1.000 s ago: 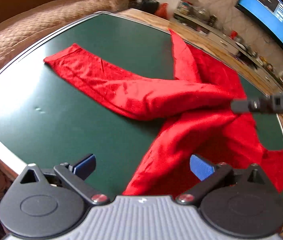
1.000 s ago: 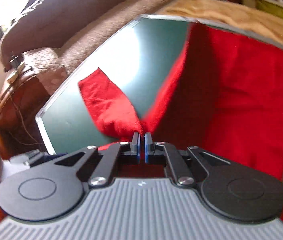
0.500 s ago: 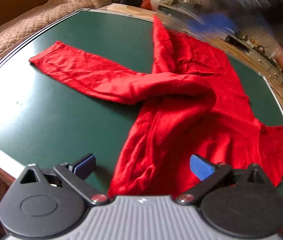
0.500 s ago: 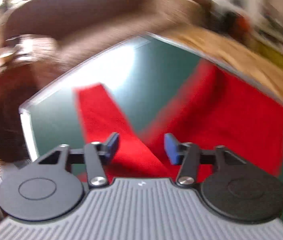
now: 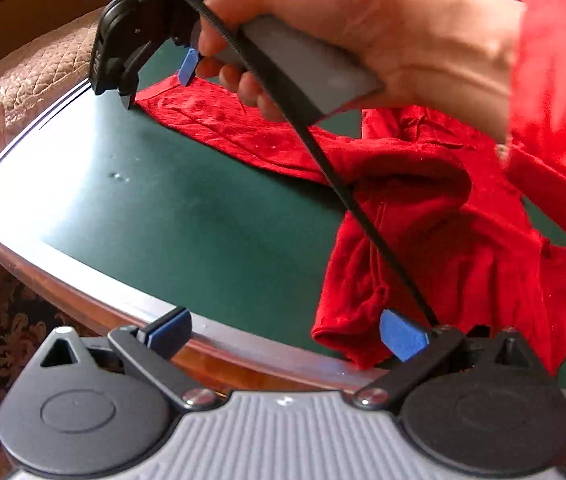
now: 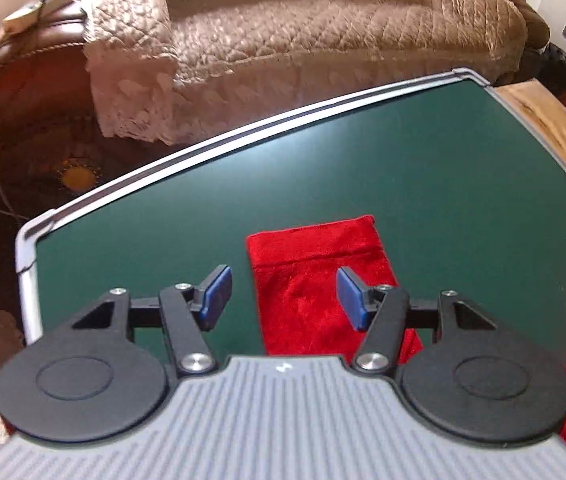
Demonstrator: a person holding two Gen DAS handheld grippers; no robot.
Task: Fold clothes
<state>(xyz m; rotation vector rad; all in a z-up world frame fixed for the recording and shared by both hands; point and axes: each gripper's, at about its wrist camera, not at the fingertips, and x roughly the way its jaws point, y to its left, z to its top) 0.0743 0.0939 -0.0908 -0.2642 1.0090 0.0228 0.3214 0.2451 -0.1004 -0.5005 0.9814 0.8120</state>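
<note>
Hanging over the near edge of the green worktop [image 5: 187, 216], the left tool [image 5: 285, 332] had its blue pads spread wide with nothing between them; the bunched lower end of the red garment [image 5: 423, 240] lay just beyond its right-hand pad, at that same edge. The garment looked like a thin, soft knit: light, limp, quick to wrinkle and to slide on the smooth worktop, so it would likely sag from any single pinch. A hemmed edge or a cuff seemed the sound place to take it, where the doubled cloth gives the pads something to bite. From the crumpled body near the right side, one long sleeve [image 5: 235, 124] ran flat towards the far left corner. Over its cuffed end, a person's hand [image 5: 323, 32] in a red sleeve held the right tool [image 6: 285, 294]. Its jaws had just been opening, and they stood well apart, one pad over bare worktop and the other above the cloth, the cuff [image 6: 315, 240] lying just ahead of them, unpinched. Whether the tips touched the fabric could not be told. Beyond the far edge stood a quilt-covered sofa [image 6: 303, 32].
</note>
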